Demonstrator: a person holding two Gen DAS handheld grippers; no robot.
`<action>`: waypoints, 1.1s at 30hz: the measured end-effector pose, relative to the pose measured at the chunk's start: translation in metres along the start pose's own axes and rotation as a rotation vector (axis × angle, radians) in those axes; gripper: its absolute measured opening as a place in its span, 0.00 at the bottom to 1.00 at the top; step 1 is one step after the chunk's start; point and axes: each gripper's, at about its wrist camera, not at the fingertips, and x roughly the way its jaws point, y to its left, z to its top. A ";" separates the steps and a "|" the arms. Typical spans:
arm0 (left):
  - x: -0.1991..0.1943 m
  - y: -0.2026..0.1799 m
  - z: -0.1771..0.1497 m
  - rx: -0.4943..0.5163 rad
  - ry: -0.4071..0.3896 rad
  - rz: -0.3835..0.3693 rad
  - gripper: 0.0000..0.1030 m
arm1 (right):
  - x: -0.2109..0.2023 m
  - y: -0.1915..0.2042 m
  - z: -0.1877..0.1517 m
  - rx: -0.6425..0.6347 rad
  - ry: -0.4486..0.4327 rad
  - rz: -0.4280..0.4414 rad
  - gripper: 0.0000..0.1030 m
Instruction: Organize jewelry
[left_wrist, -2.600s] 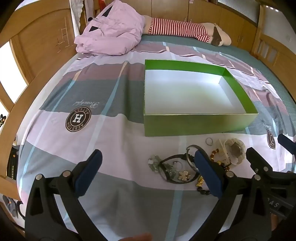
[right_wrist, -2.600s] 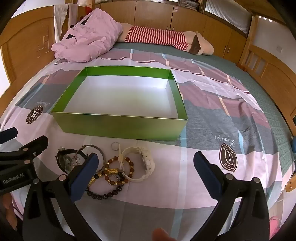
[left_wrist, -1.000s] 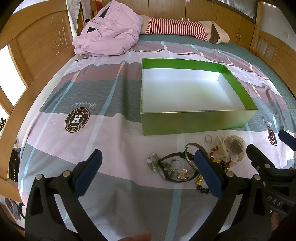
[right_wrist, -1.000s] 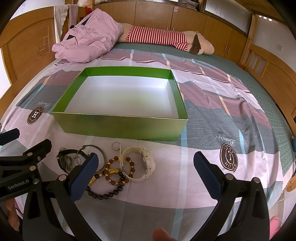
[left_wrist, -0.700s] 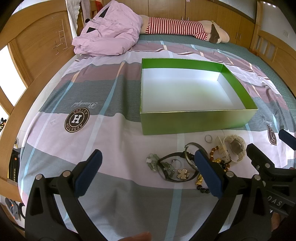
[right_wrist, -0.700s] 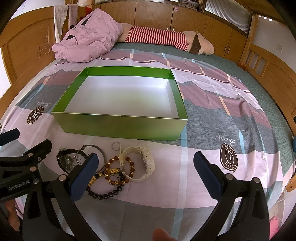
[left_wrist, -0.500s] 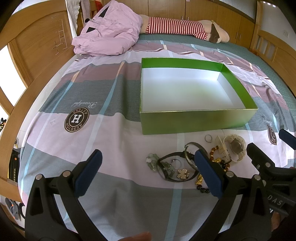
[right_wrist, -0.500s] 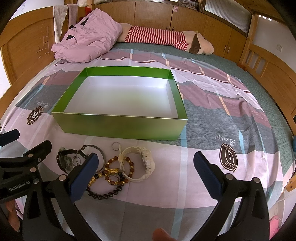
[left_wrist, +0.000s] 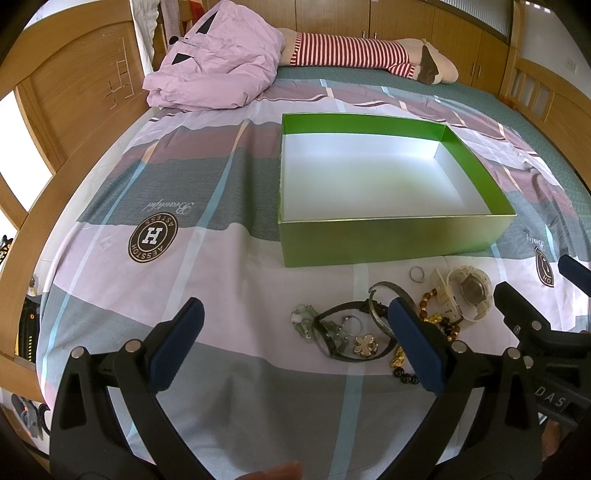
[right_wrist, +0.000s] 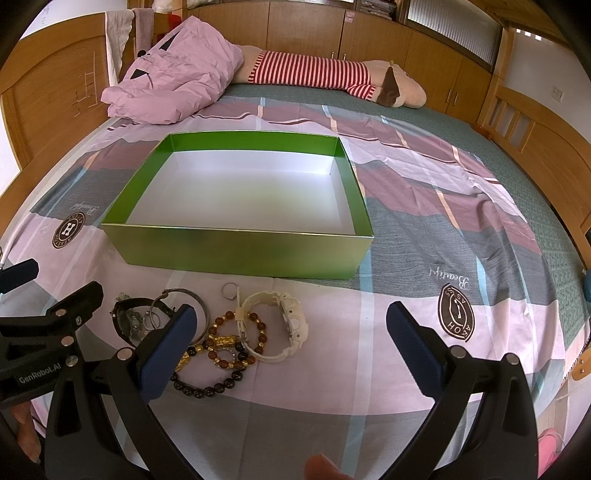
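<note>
An empty green box with a white inside stands on the bed. In front of it lies a heap of jewelry: a cream watch, amber and dark bead bracelets, a small ring, a metal bangle, a black strap with green stones and a gold flower brooch. My left gripper is open and empty, just in front of the heap. My right gripper is open and empty over the watch and beads.
The bed has a striped pink and grey sheet. A crumpled pink garment and a striped plush toy lie at the far end. Wooden bed rails run along both sides.
Both grippers have barely shifted; the view rose slightly over the last seconds. Nothing was taken hold of or moved.
</note>
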 end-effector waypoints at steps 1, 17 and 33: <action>0.000 0.000 0.000 0.000 0.000 0.000 0.98 | 0.000 0.000 0.000 -0.001 -0.001 -0.001 0.99; -0.003 0.007 0.001 -0.028 -0.034 0.018 0.98 | -0.001 -0.013 -0.001 -0.020 -0.052 -0.159 0.99; 0.006 0.004 -0.002 -0.005 0.022 -0.024 0.90 | 0.024 -0.016 -0.009 -0.003 0.130 -0.071 0.68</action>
